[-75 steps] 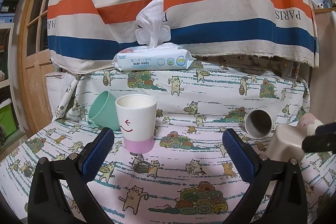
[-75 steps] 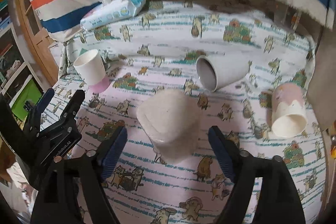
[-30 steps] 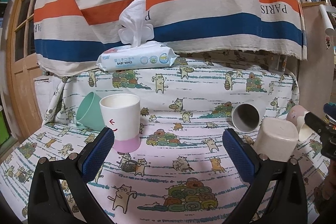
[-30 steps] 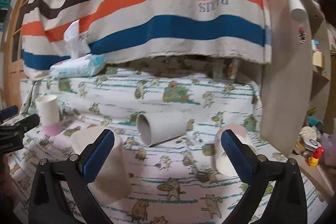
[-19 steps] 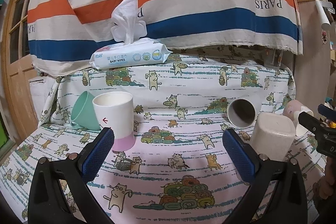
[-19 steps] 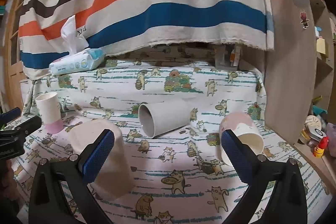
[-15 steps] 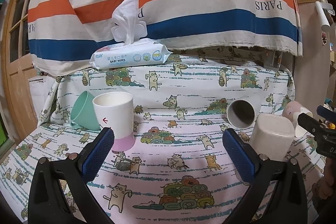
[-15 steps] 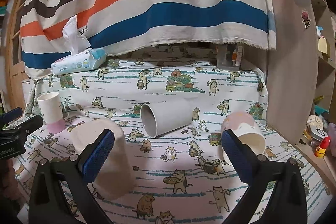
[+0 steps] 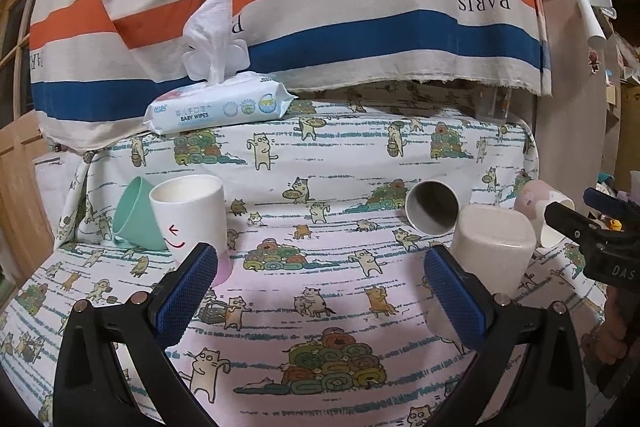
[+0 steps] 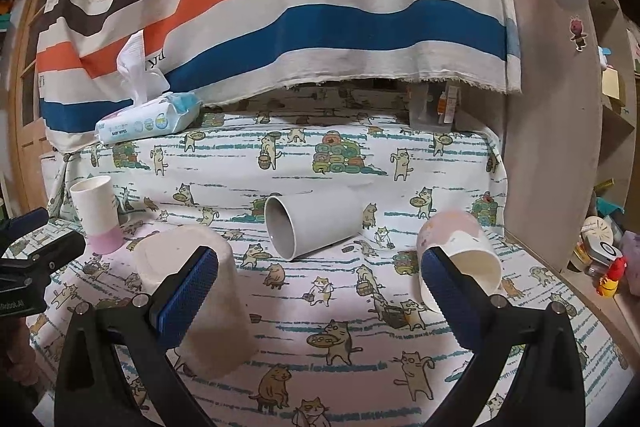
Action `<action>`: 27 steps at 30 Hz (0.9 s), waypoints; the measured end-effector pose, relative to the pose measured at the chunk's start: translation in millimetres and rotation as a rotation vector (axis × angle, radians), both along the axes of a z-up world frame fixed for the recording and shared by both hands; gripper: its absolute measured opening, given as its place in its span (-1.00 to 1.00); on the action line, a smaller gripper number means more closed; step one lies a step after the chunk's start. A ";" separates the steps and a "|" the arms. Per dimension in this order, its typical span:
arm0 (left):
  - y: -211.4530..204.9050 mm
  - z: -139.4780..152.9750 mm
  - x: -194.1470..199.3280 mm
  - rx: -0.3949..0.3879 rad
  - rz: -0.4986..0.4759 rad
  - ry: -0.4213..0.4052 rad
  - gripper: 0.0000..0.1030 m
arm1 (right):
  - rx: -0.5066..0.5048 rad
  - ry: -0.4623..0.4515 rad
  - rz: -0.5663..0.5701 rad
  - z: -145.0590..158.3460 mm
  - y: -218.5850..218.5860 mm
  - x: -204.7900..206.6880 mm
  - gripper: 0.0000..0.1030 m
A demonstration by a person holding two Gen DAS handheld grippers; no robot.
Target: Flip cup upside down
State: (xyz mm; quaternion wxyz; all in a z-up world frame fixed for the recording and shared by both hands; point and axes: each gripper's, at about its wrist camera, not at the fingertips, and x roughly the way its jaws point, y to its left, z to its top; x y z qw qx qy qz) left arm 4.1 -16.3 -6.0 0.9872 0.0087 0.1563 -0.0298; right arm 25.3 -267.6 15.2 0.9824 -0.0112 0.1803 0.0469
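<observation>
Both grippers, left gripper (image 9: 320, 295) and right gripper (image 10: 320, 297), hover with jaws spread wide, holding nothing; the beige cup (image 10: 196, 299) stands upside down on the cat-print worktop (image 10: 320, 355), beside the right gripper's left finger.

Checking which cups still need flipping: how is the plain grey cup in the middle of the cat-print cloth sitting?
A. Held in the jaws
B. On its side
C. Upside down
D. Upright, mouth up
B: the plain grey cup lies on its side, its open mouth facing the camera.
</observation>
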 end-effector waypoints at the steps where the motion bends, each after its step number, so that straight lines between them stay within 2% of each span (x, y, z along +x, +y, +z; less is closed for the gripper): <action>1: 0.6 0.0 0.2 0.000 0.008 0.001 0.99 | 0.001 0.000 0.000 0.0 -0.1 -0.1 0.99; 6: 5.1 1.8 -4.4 -0.007 0.056 -0.026 0.99 | -0.003 -0.001 -0.003 0.3 0.7 -0.7 0.99; 10: 7.2 0.5 -0.6 -0.010 0.070 -0.006 0.99 | -0.004 -0.002 -0.002 0.2 1.0 -0.9 0.99; 27: 2.6 0.7 -3.1 -0.001 0.042 -0.011 0.99 | -0.006 -0.002 0.000 0.0 1.2 -2.2 0.99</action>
